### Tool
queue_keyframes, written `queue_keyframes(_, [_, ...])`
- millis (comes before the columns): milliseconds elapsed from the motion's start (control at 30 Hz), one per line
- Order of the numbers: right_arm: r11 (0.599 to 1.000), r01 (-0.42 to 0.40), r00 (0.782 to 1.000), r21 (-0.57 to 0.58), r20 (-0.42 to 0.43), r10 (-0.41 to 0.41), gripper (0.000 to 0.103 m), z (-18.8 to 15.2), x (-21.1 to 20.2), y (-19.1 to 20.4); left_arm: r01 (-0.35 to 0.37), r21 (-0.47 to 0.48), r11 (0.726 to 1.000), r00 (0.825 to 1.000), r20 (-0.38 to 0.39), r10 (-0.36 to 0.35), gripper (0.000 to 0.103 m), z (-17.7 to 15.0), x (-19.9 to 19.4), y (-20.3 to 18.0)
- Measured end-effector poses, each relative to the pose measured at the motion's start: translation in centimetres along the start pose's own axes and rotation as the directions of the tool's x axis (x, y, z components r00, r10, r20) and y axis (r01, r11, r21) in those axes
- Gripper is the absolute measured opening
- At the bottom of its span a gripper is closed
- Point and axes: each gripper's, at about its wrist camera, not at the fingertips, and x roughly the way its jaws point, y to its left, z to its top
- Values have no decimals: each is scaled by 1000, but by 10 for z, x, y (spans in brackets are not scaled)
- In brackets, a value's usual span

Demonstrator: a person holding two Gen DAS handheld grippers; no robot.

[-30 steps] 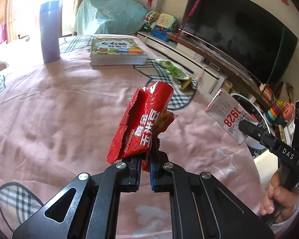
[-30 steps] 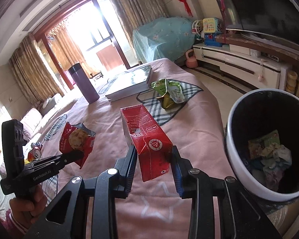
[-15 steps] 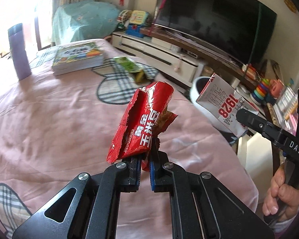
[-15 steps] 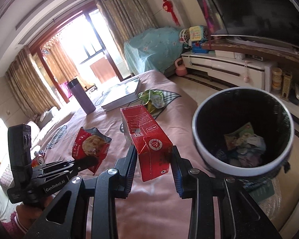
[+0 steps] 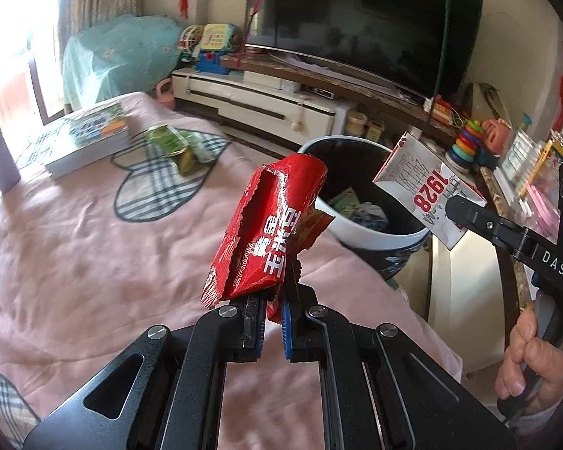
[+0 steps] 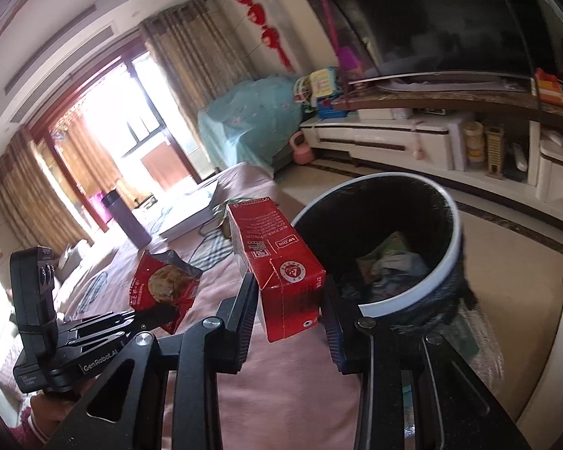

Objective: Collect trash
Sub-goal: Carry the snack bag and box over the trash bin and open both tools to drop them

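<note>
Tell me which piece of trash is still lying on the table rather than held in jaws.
The green crumpled snack wrapper, lying on the pink tablecloth beside the book. The red torn snack bag and red rectangular carton are each clamped in jaws.

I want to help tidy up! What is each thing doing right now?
Left gripper: shut on red snack bag.
Right gripper: shut on red carton.
Trash bin: open, trash inside.
Green wrapper: lying on bed.
Book: closed.

Pink bedspread [image 5: 75, 247]: book stack [image 5: 88, 138], green wrappers [image 5: 176, 144], purple tumbler [image 6: 127, 221] on it; trash bin [image 5: 379, 238] beside.
</note>
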Motion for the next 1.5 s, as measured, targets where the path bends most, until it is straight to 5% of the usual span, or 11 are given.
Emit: queue_keyframes(1500, [992,125,992,35,29,-126,34,33,-4,-48,38,138,990,999,-7,-37,6,63,56,-81])
